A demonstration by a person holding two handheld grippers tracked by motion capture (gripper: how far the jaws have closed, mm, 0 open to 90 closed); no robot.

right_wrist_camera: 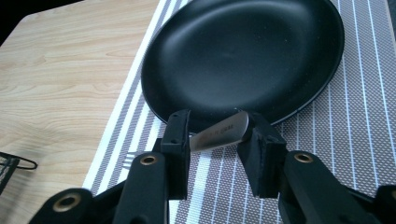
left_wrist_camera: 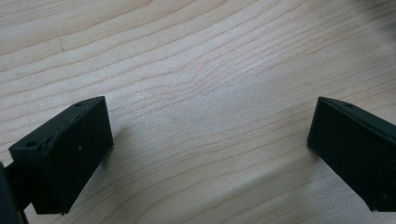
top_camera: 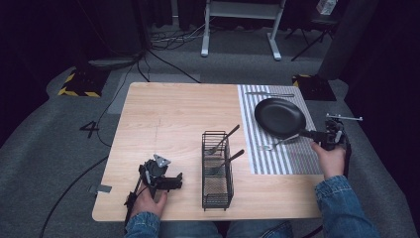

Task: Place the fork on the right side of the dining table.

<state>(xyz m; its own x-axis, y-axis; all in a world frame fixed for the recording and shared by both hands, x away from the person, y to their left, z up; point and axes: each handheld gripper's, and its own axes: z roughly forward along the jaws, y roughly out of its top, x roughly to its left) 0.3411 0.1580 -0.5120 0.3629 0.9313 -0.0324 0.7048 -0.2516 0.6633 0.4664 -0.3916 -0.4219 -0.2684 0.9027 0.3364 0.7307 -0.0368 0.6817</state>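
Fork (right_wrist_camera: 219, 134) handle between right gripper (right_wrist_camera: 215, 140) jaws, tines seemingly hidden.

A: High view sits above the person's side, facing forward and down. Whole desk (top_camera: 168, 114) in frame, floor beyond.

B: Left gripper view?

A: Rides the left gripper (left_wrist_camera: 210, 140), angled down, very close to the wood. Just grain between its two jaws; can't tell which patch of the desk it covers.

B: Right one?

A: Looks along the right gripper (right_wrist_camera: 212, 140), close over the striped mat (right_wrist_camera: 355, 121) and black pan (right_wrist_camera: 243, 51). Shared with the high view: pan (top_camera: 280, 116), mat (top_camera: 292, 158), some wood.
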